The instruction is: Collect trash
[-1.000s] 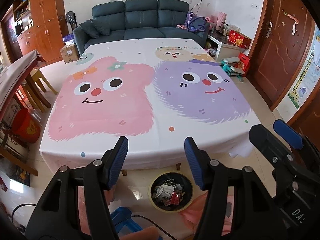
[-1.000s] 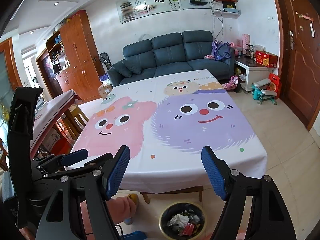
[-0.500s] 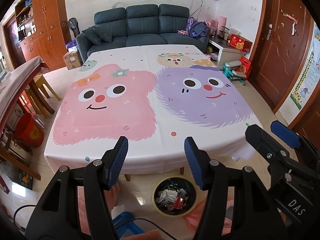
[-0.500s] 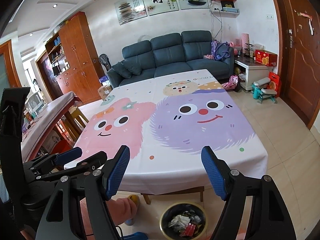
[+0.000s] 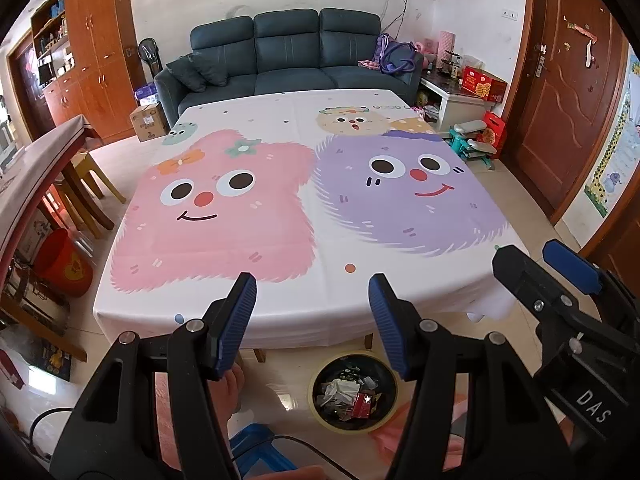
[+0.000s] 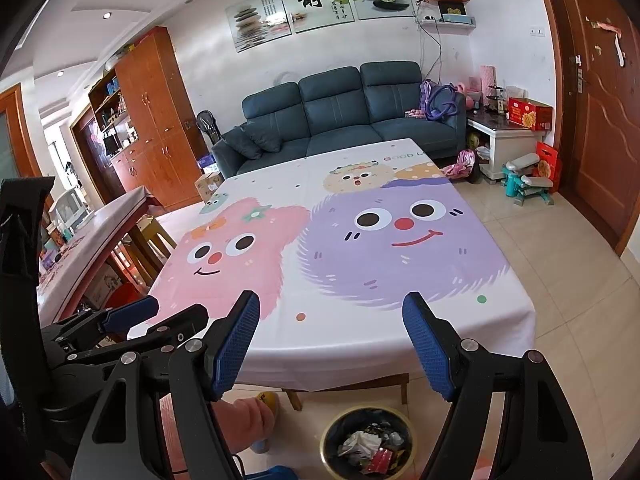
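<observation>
A round trash bin (image 5: 354,392) with a yellow rim stands on the floor under the table's near edge, holding crumpled paper and wrappers; it also shows in the right wrist view (image 6: 370,442). My left gripper (image 5: 312,320) is open and empty, held above the bin before the table edge. My right gripper (image 6: 330,344) is open and empty, just right of the left one, whose body (image 6: 120,336) shows at its left. The table (image 5: 304,308) carries a cartoon cloth with pink and purple faces and no trash that I can see.
A blue sofa (image 5: 288,60) stands beyond the table. A wooden side table (image 5: 36,172), yellow stools and a red bucket (image 5: 64,264) are at left. A white cabinet (image 6: 508,140) and door are at right. The person's feet and a blue stool (image 5: 256,448) are below.
Both grippers have risen and tilted up a little, so the room's far side sits higher in view and the table looks further off. Both stay open.
</observation>
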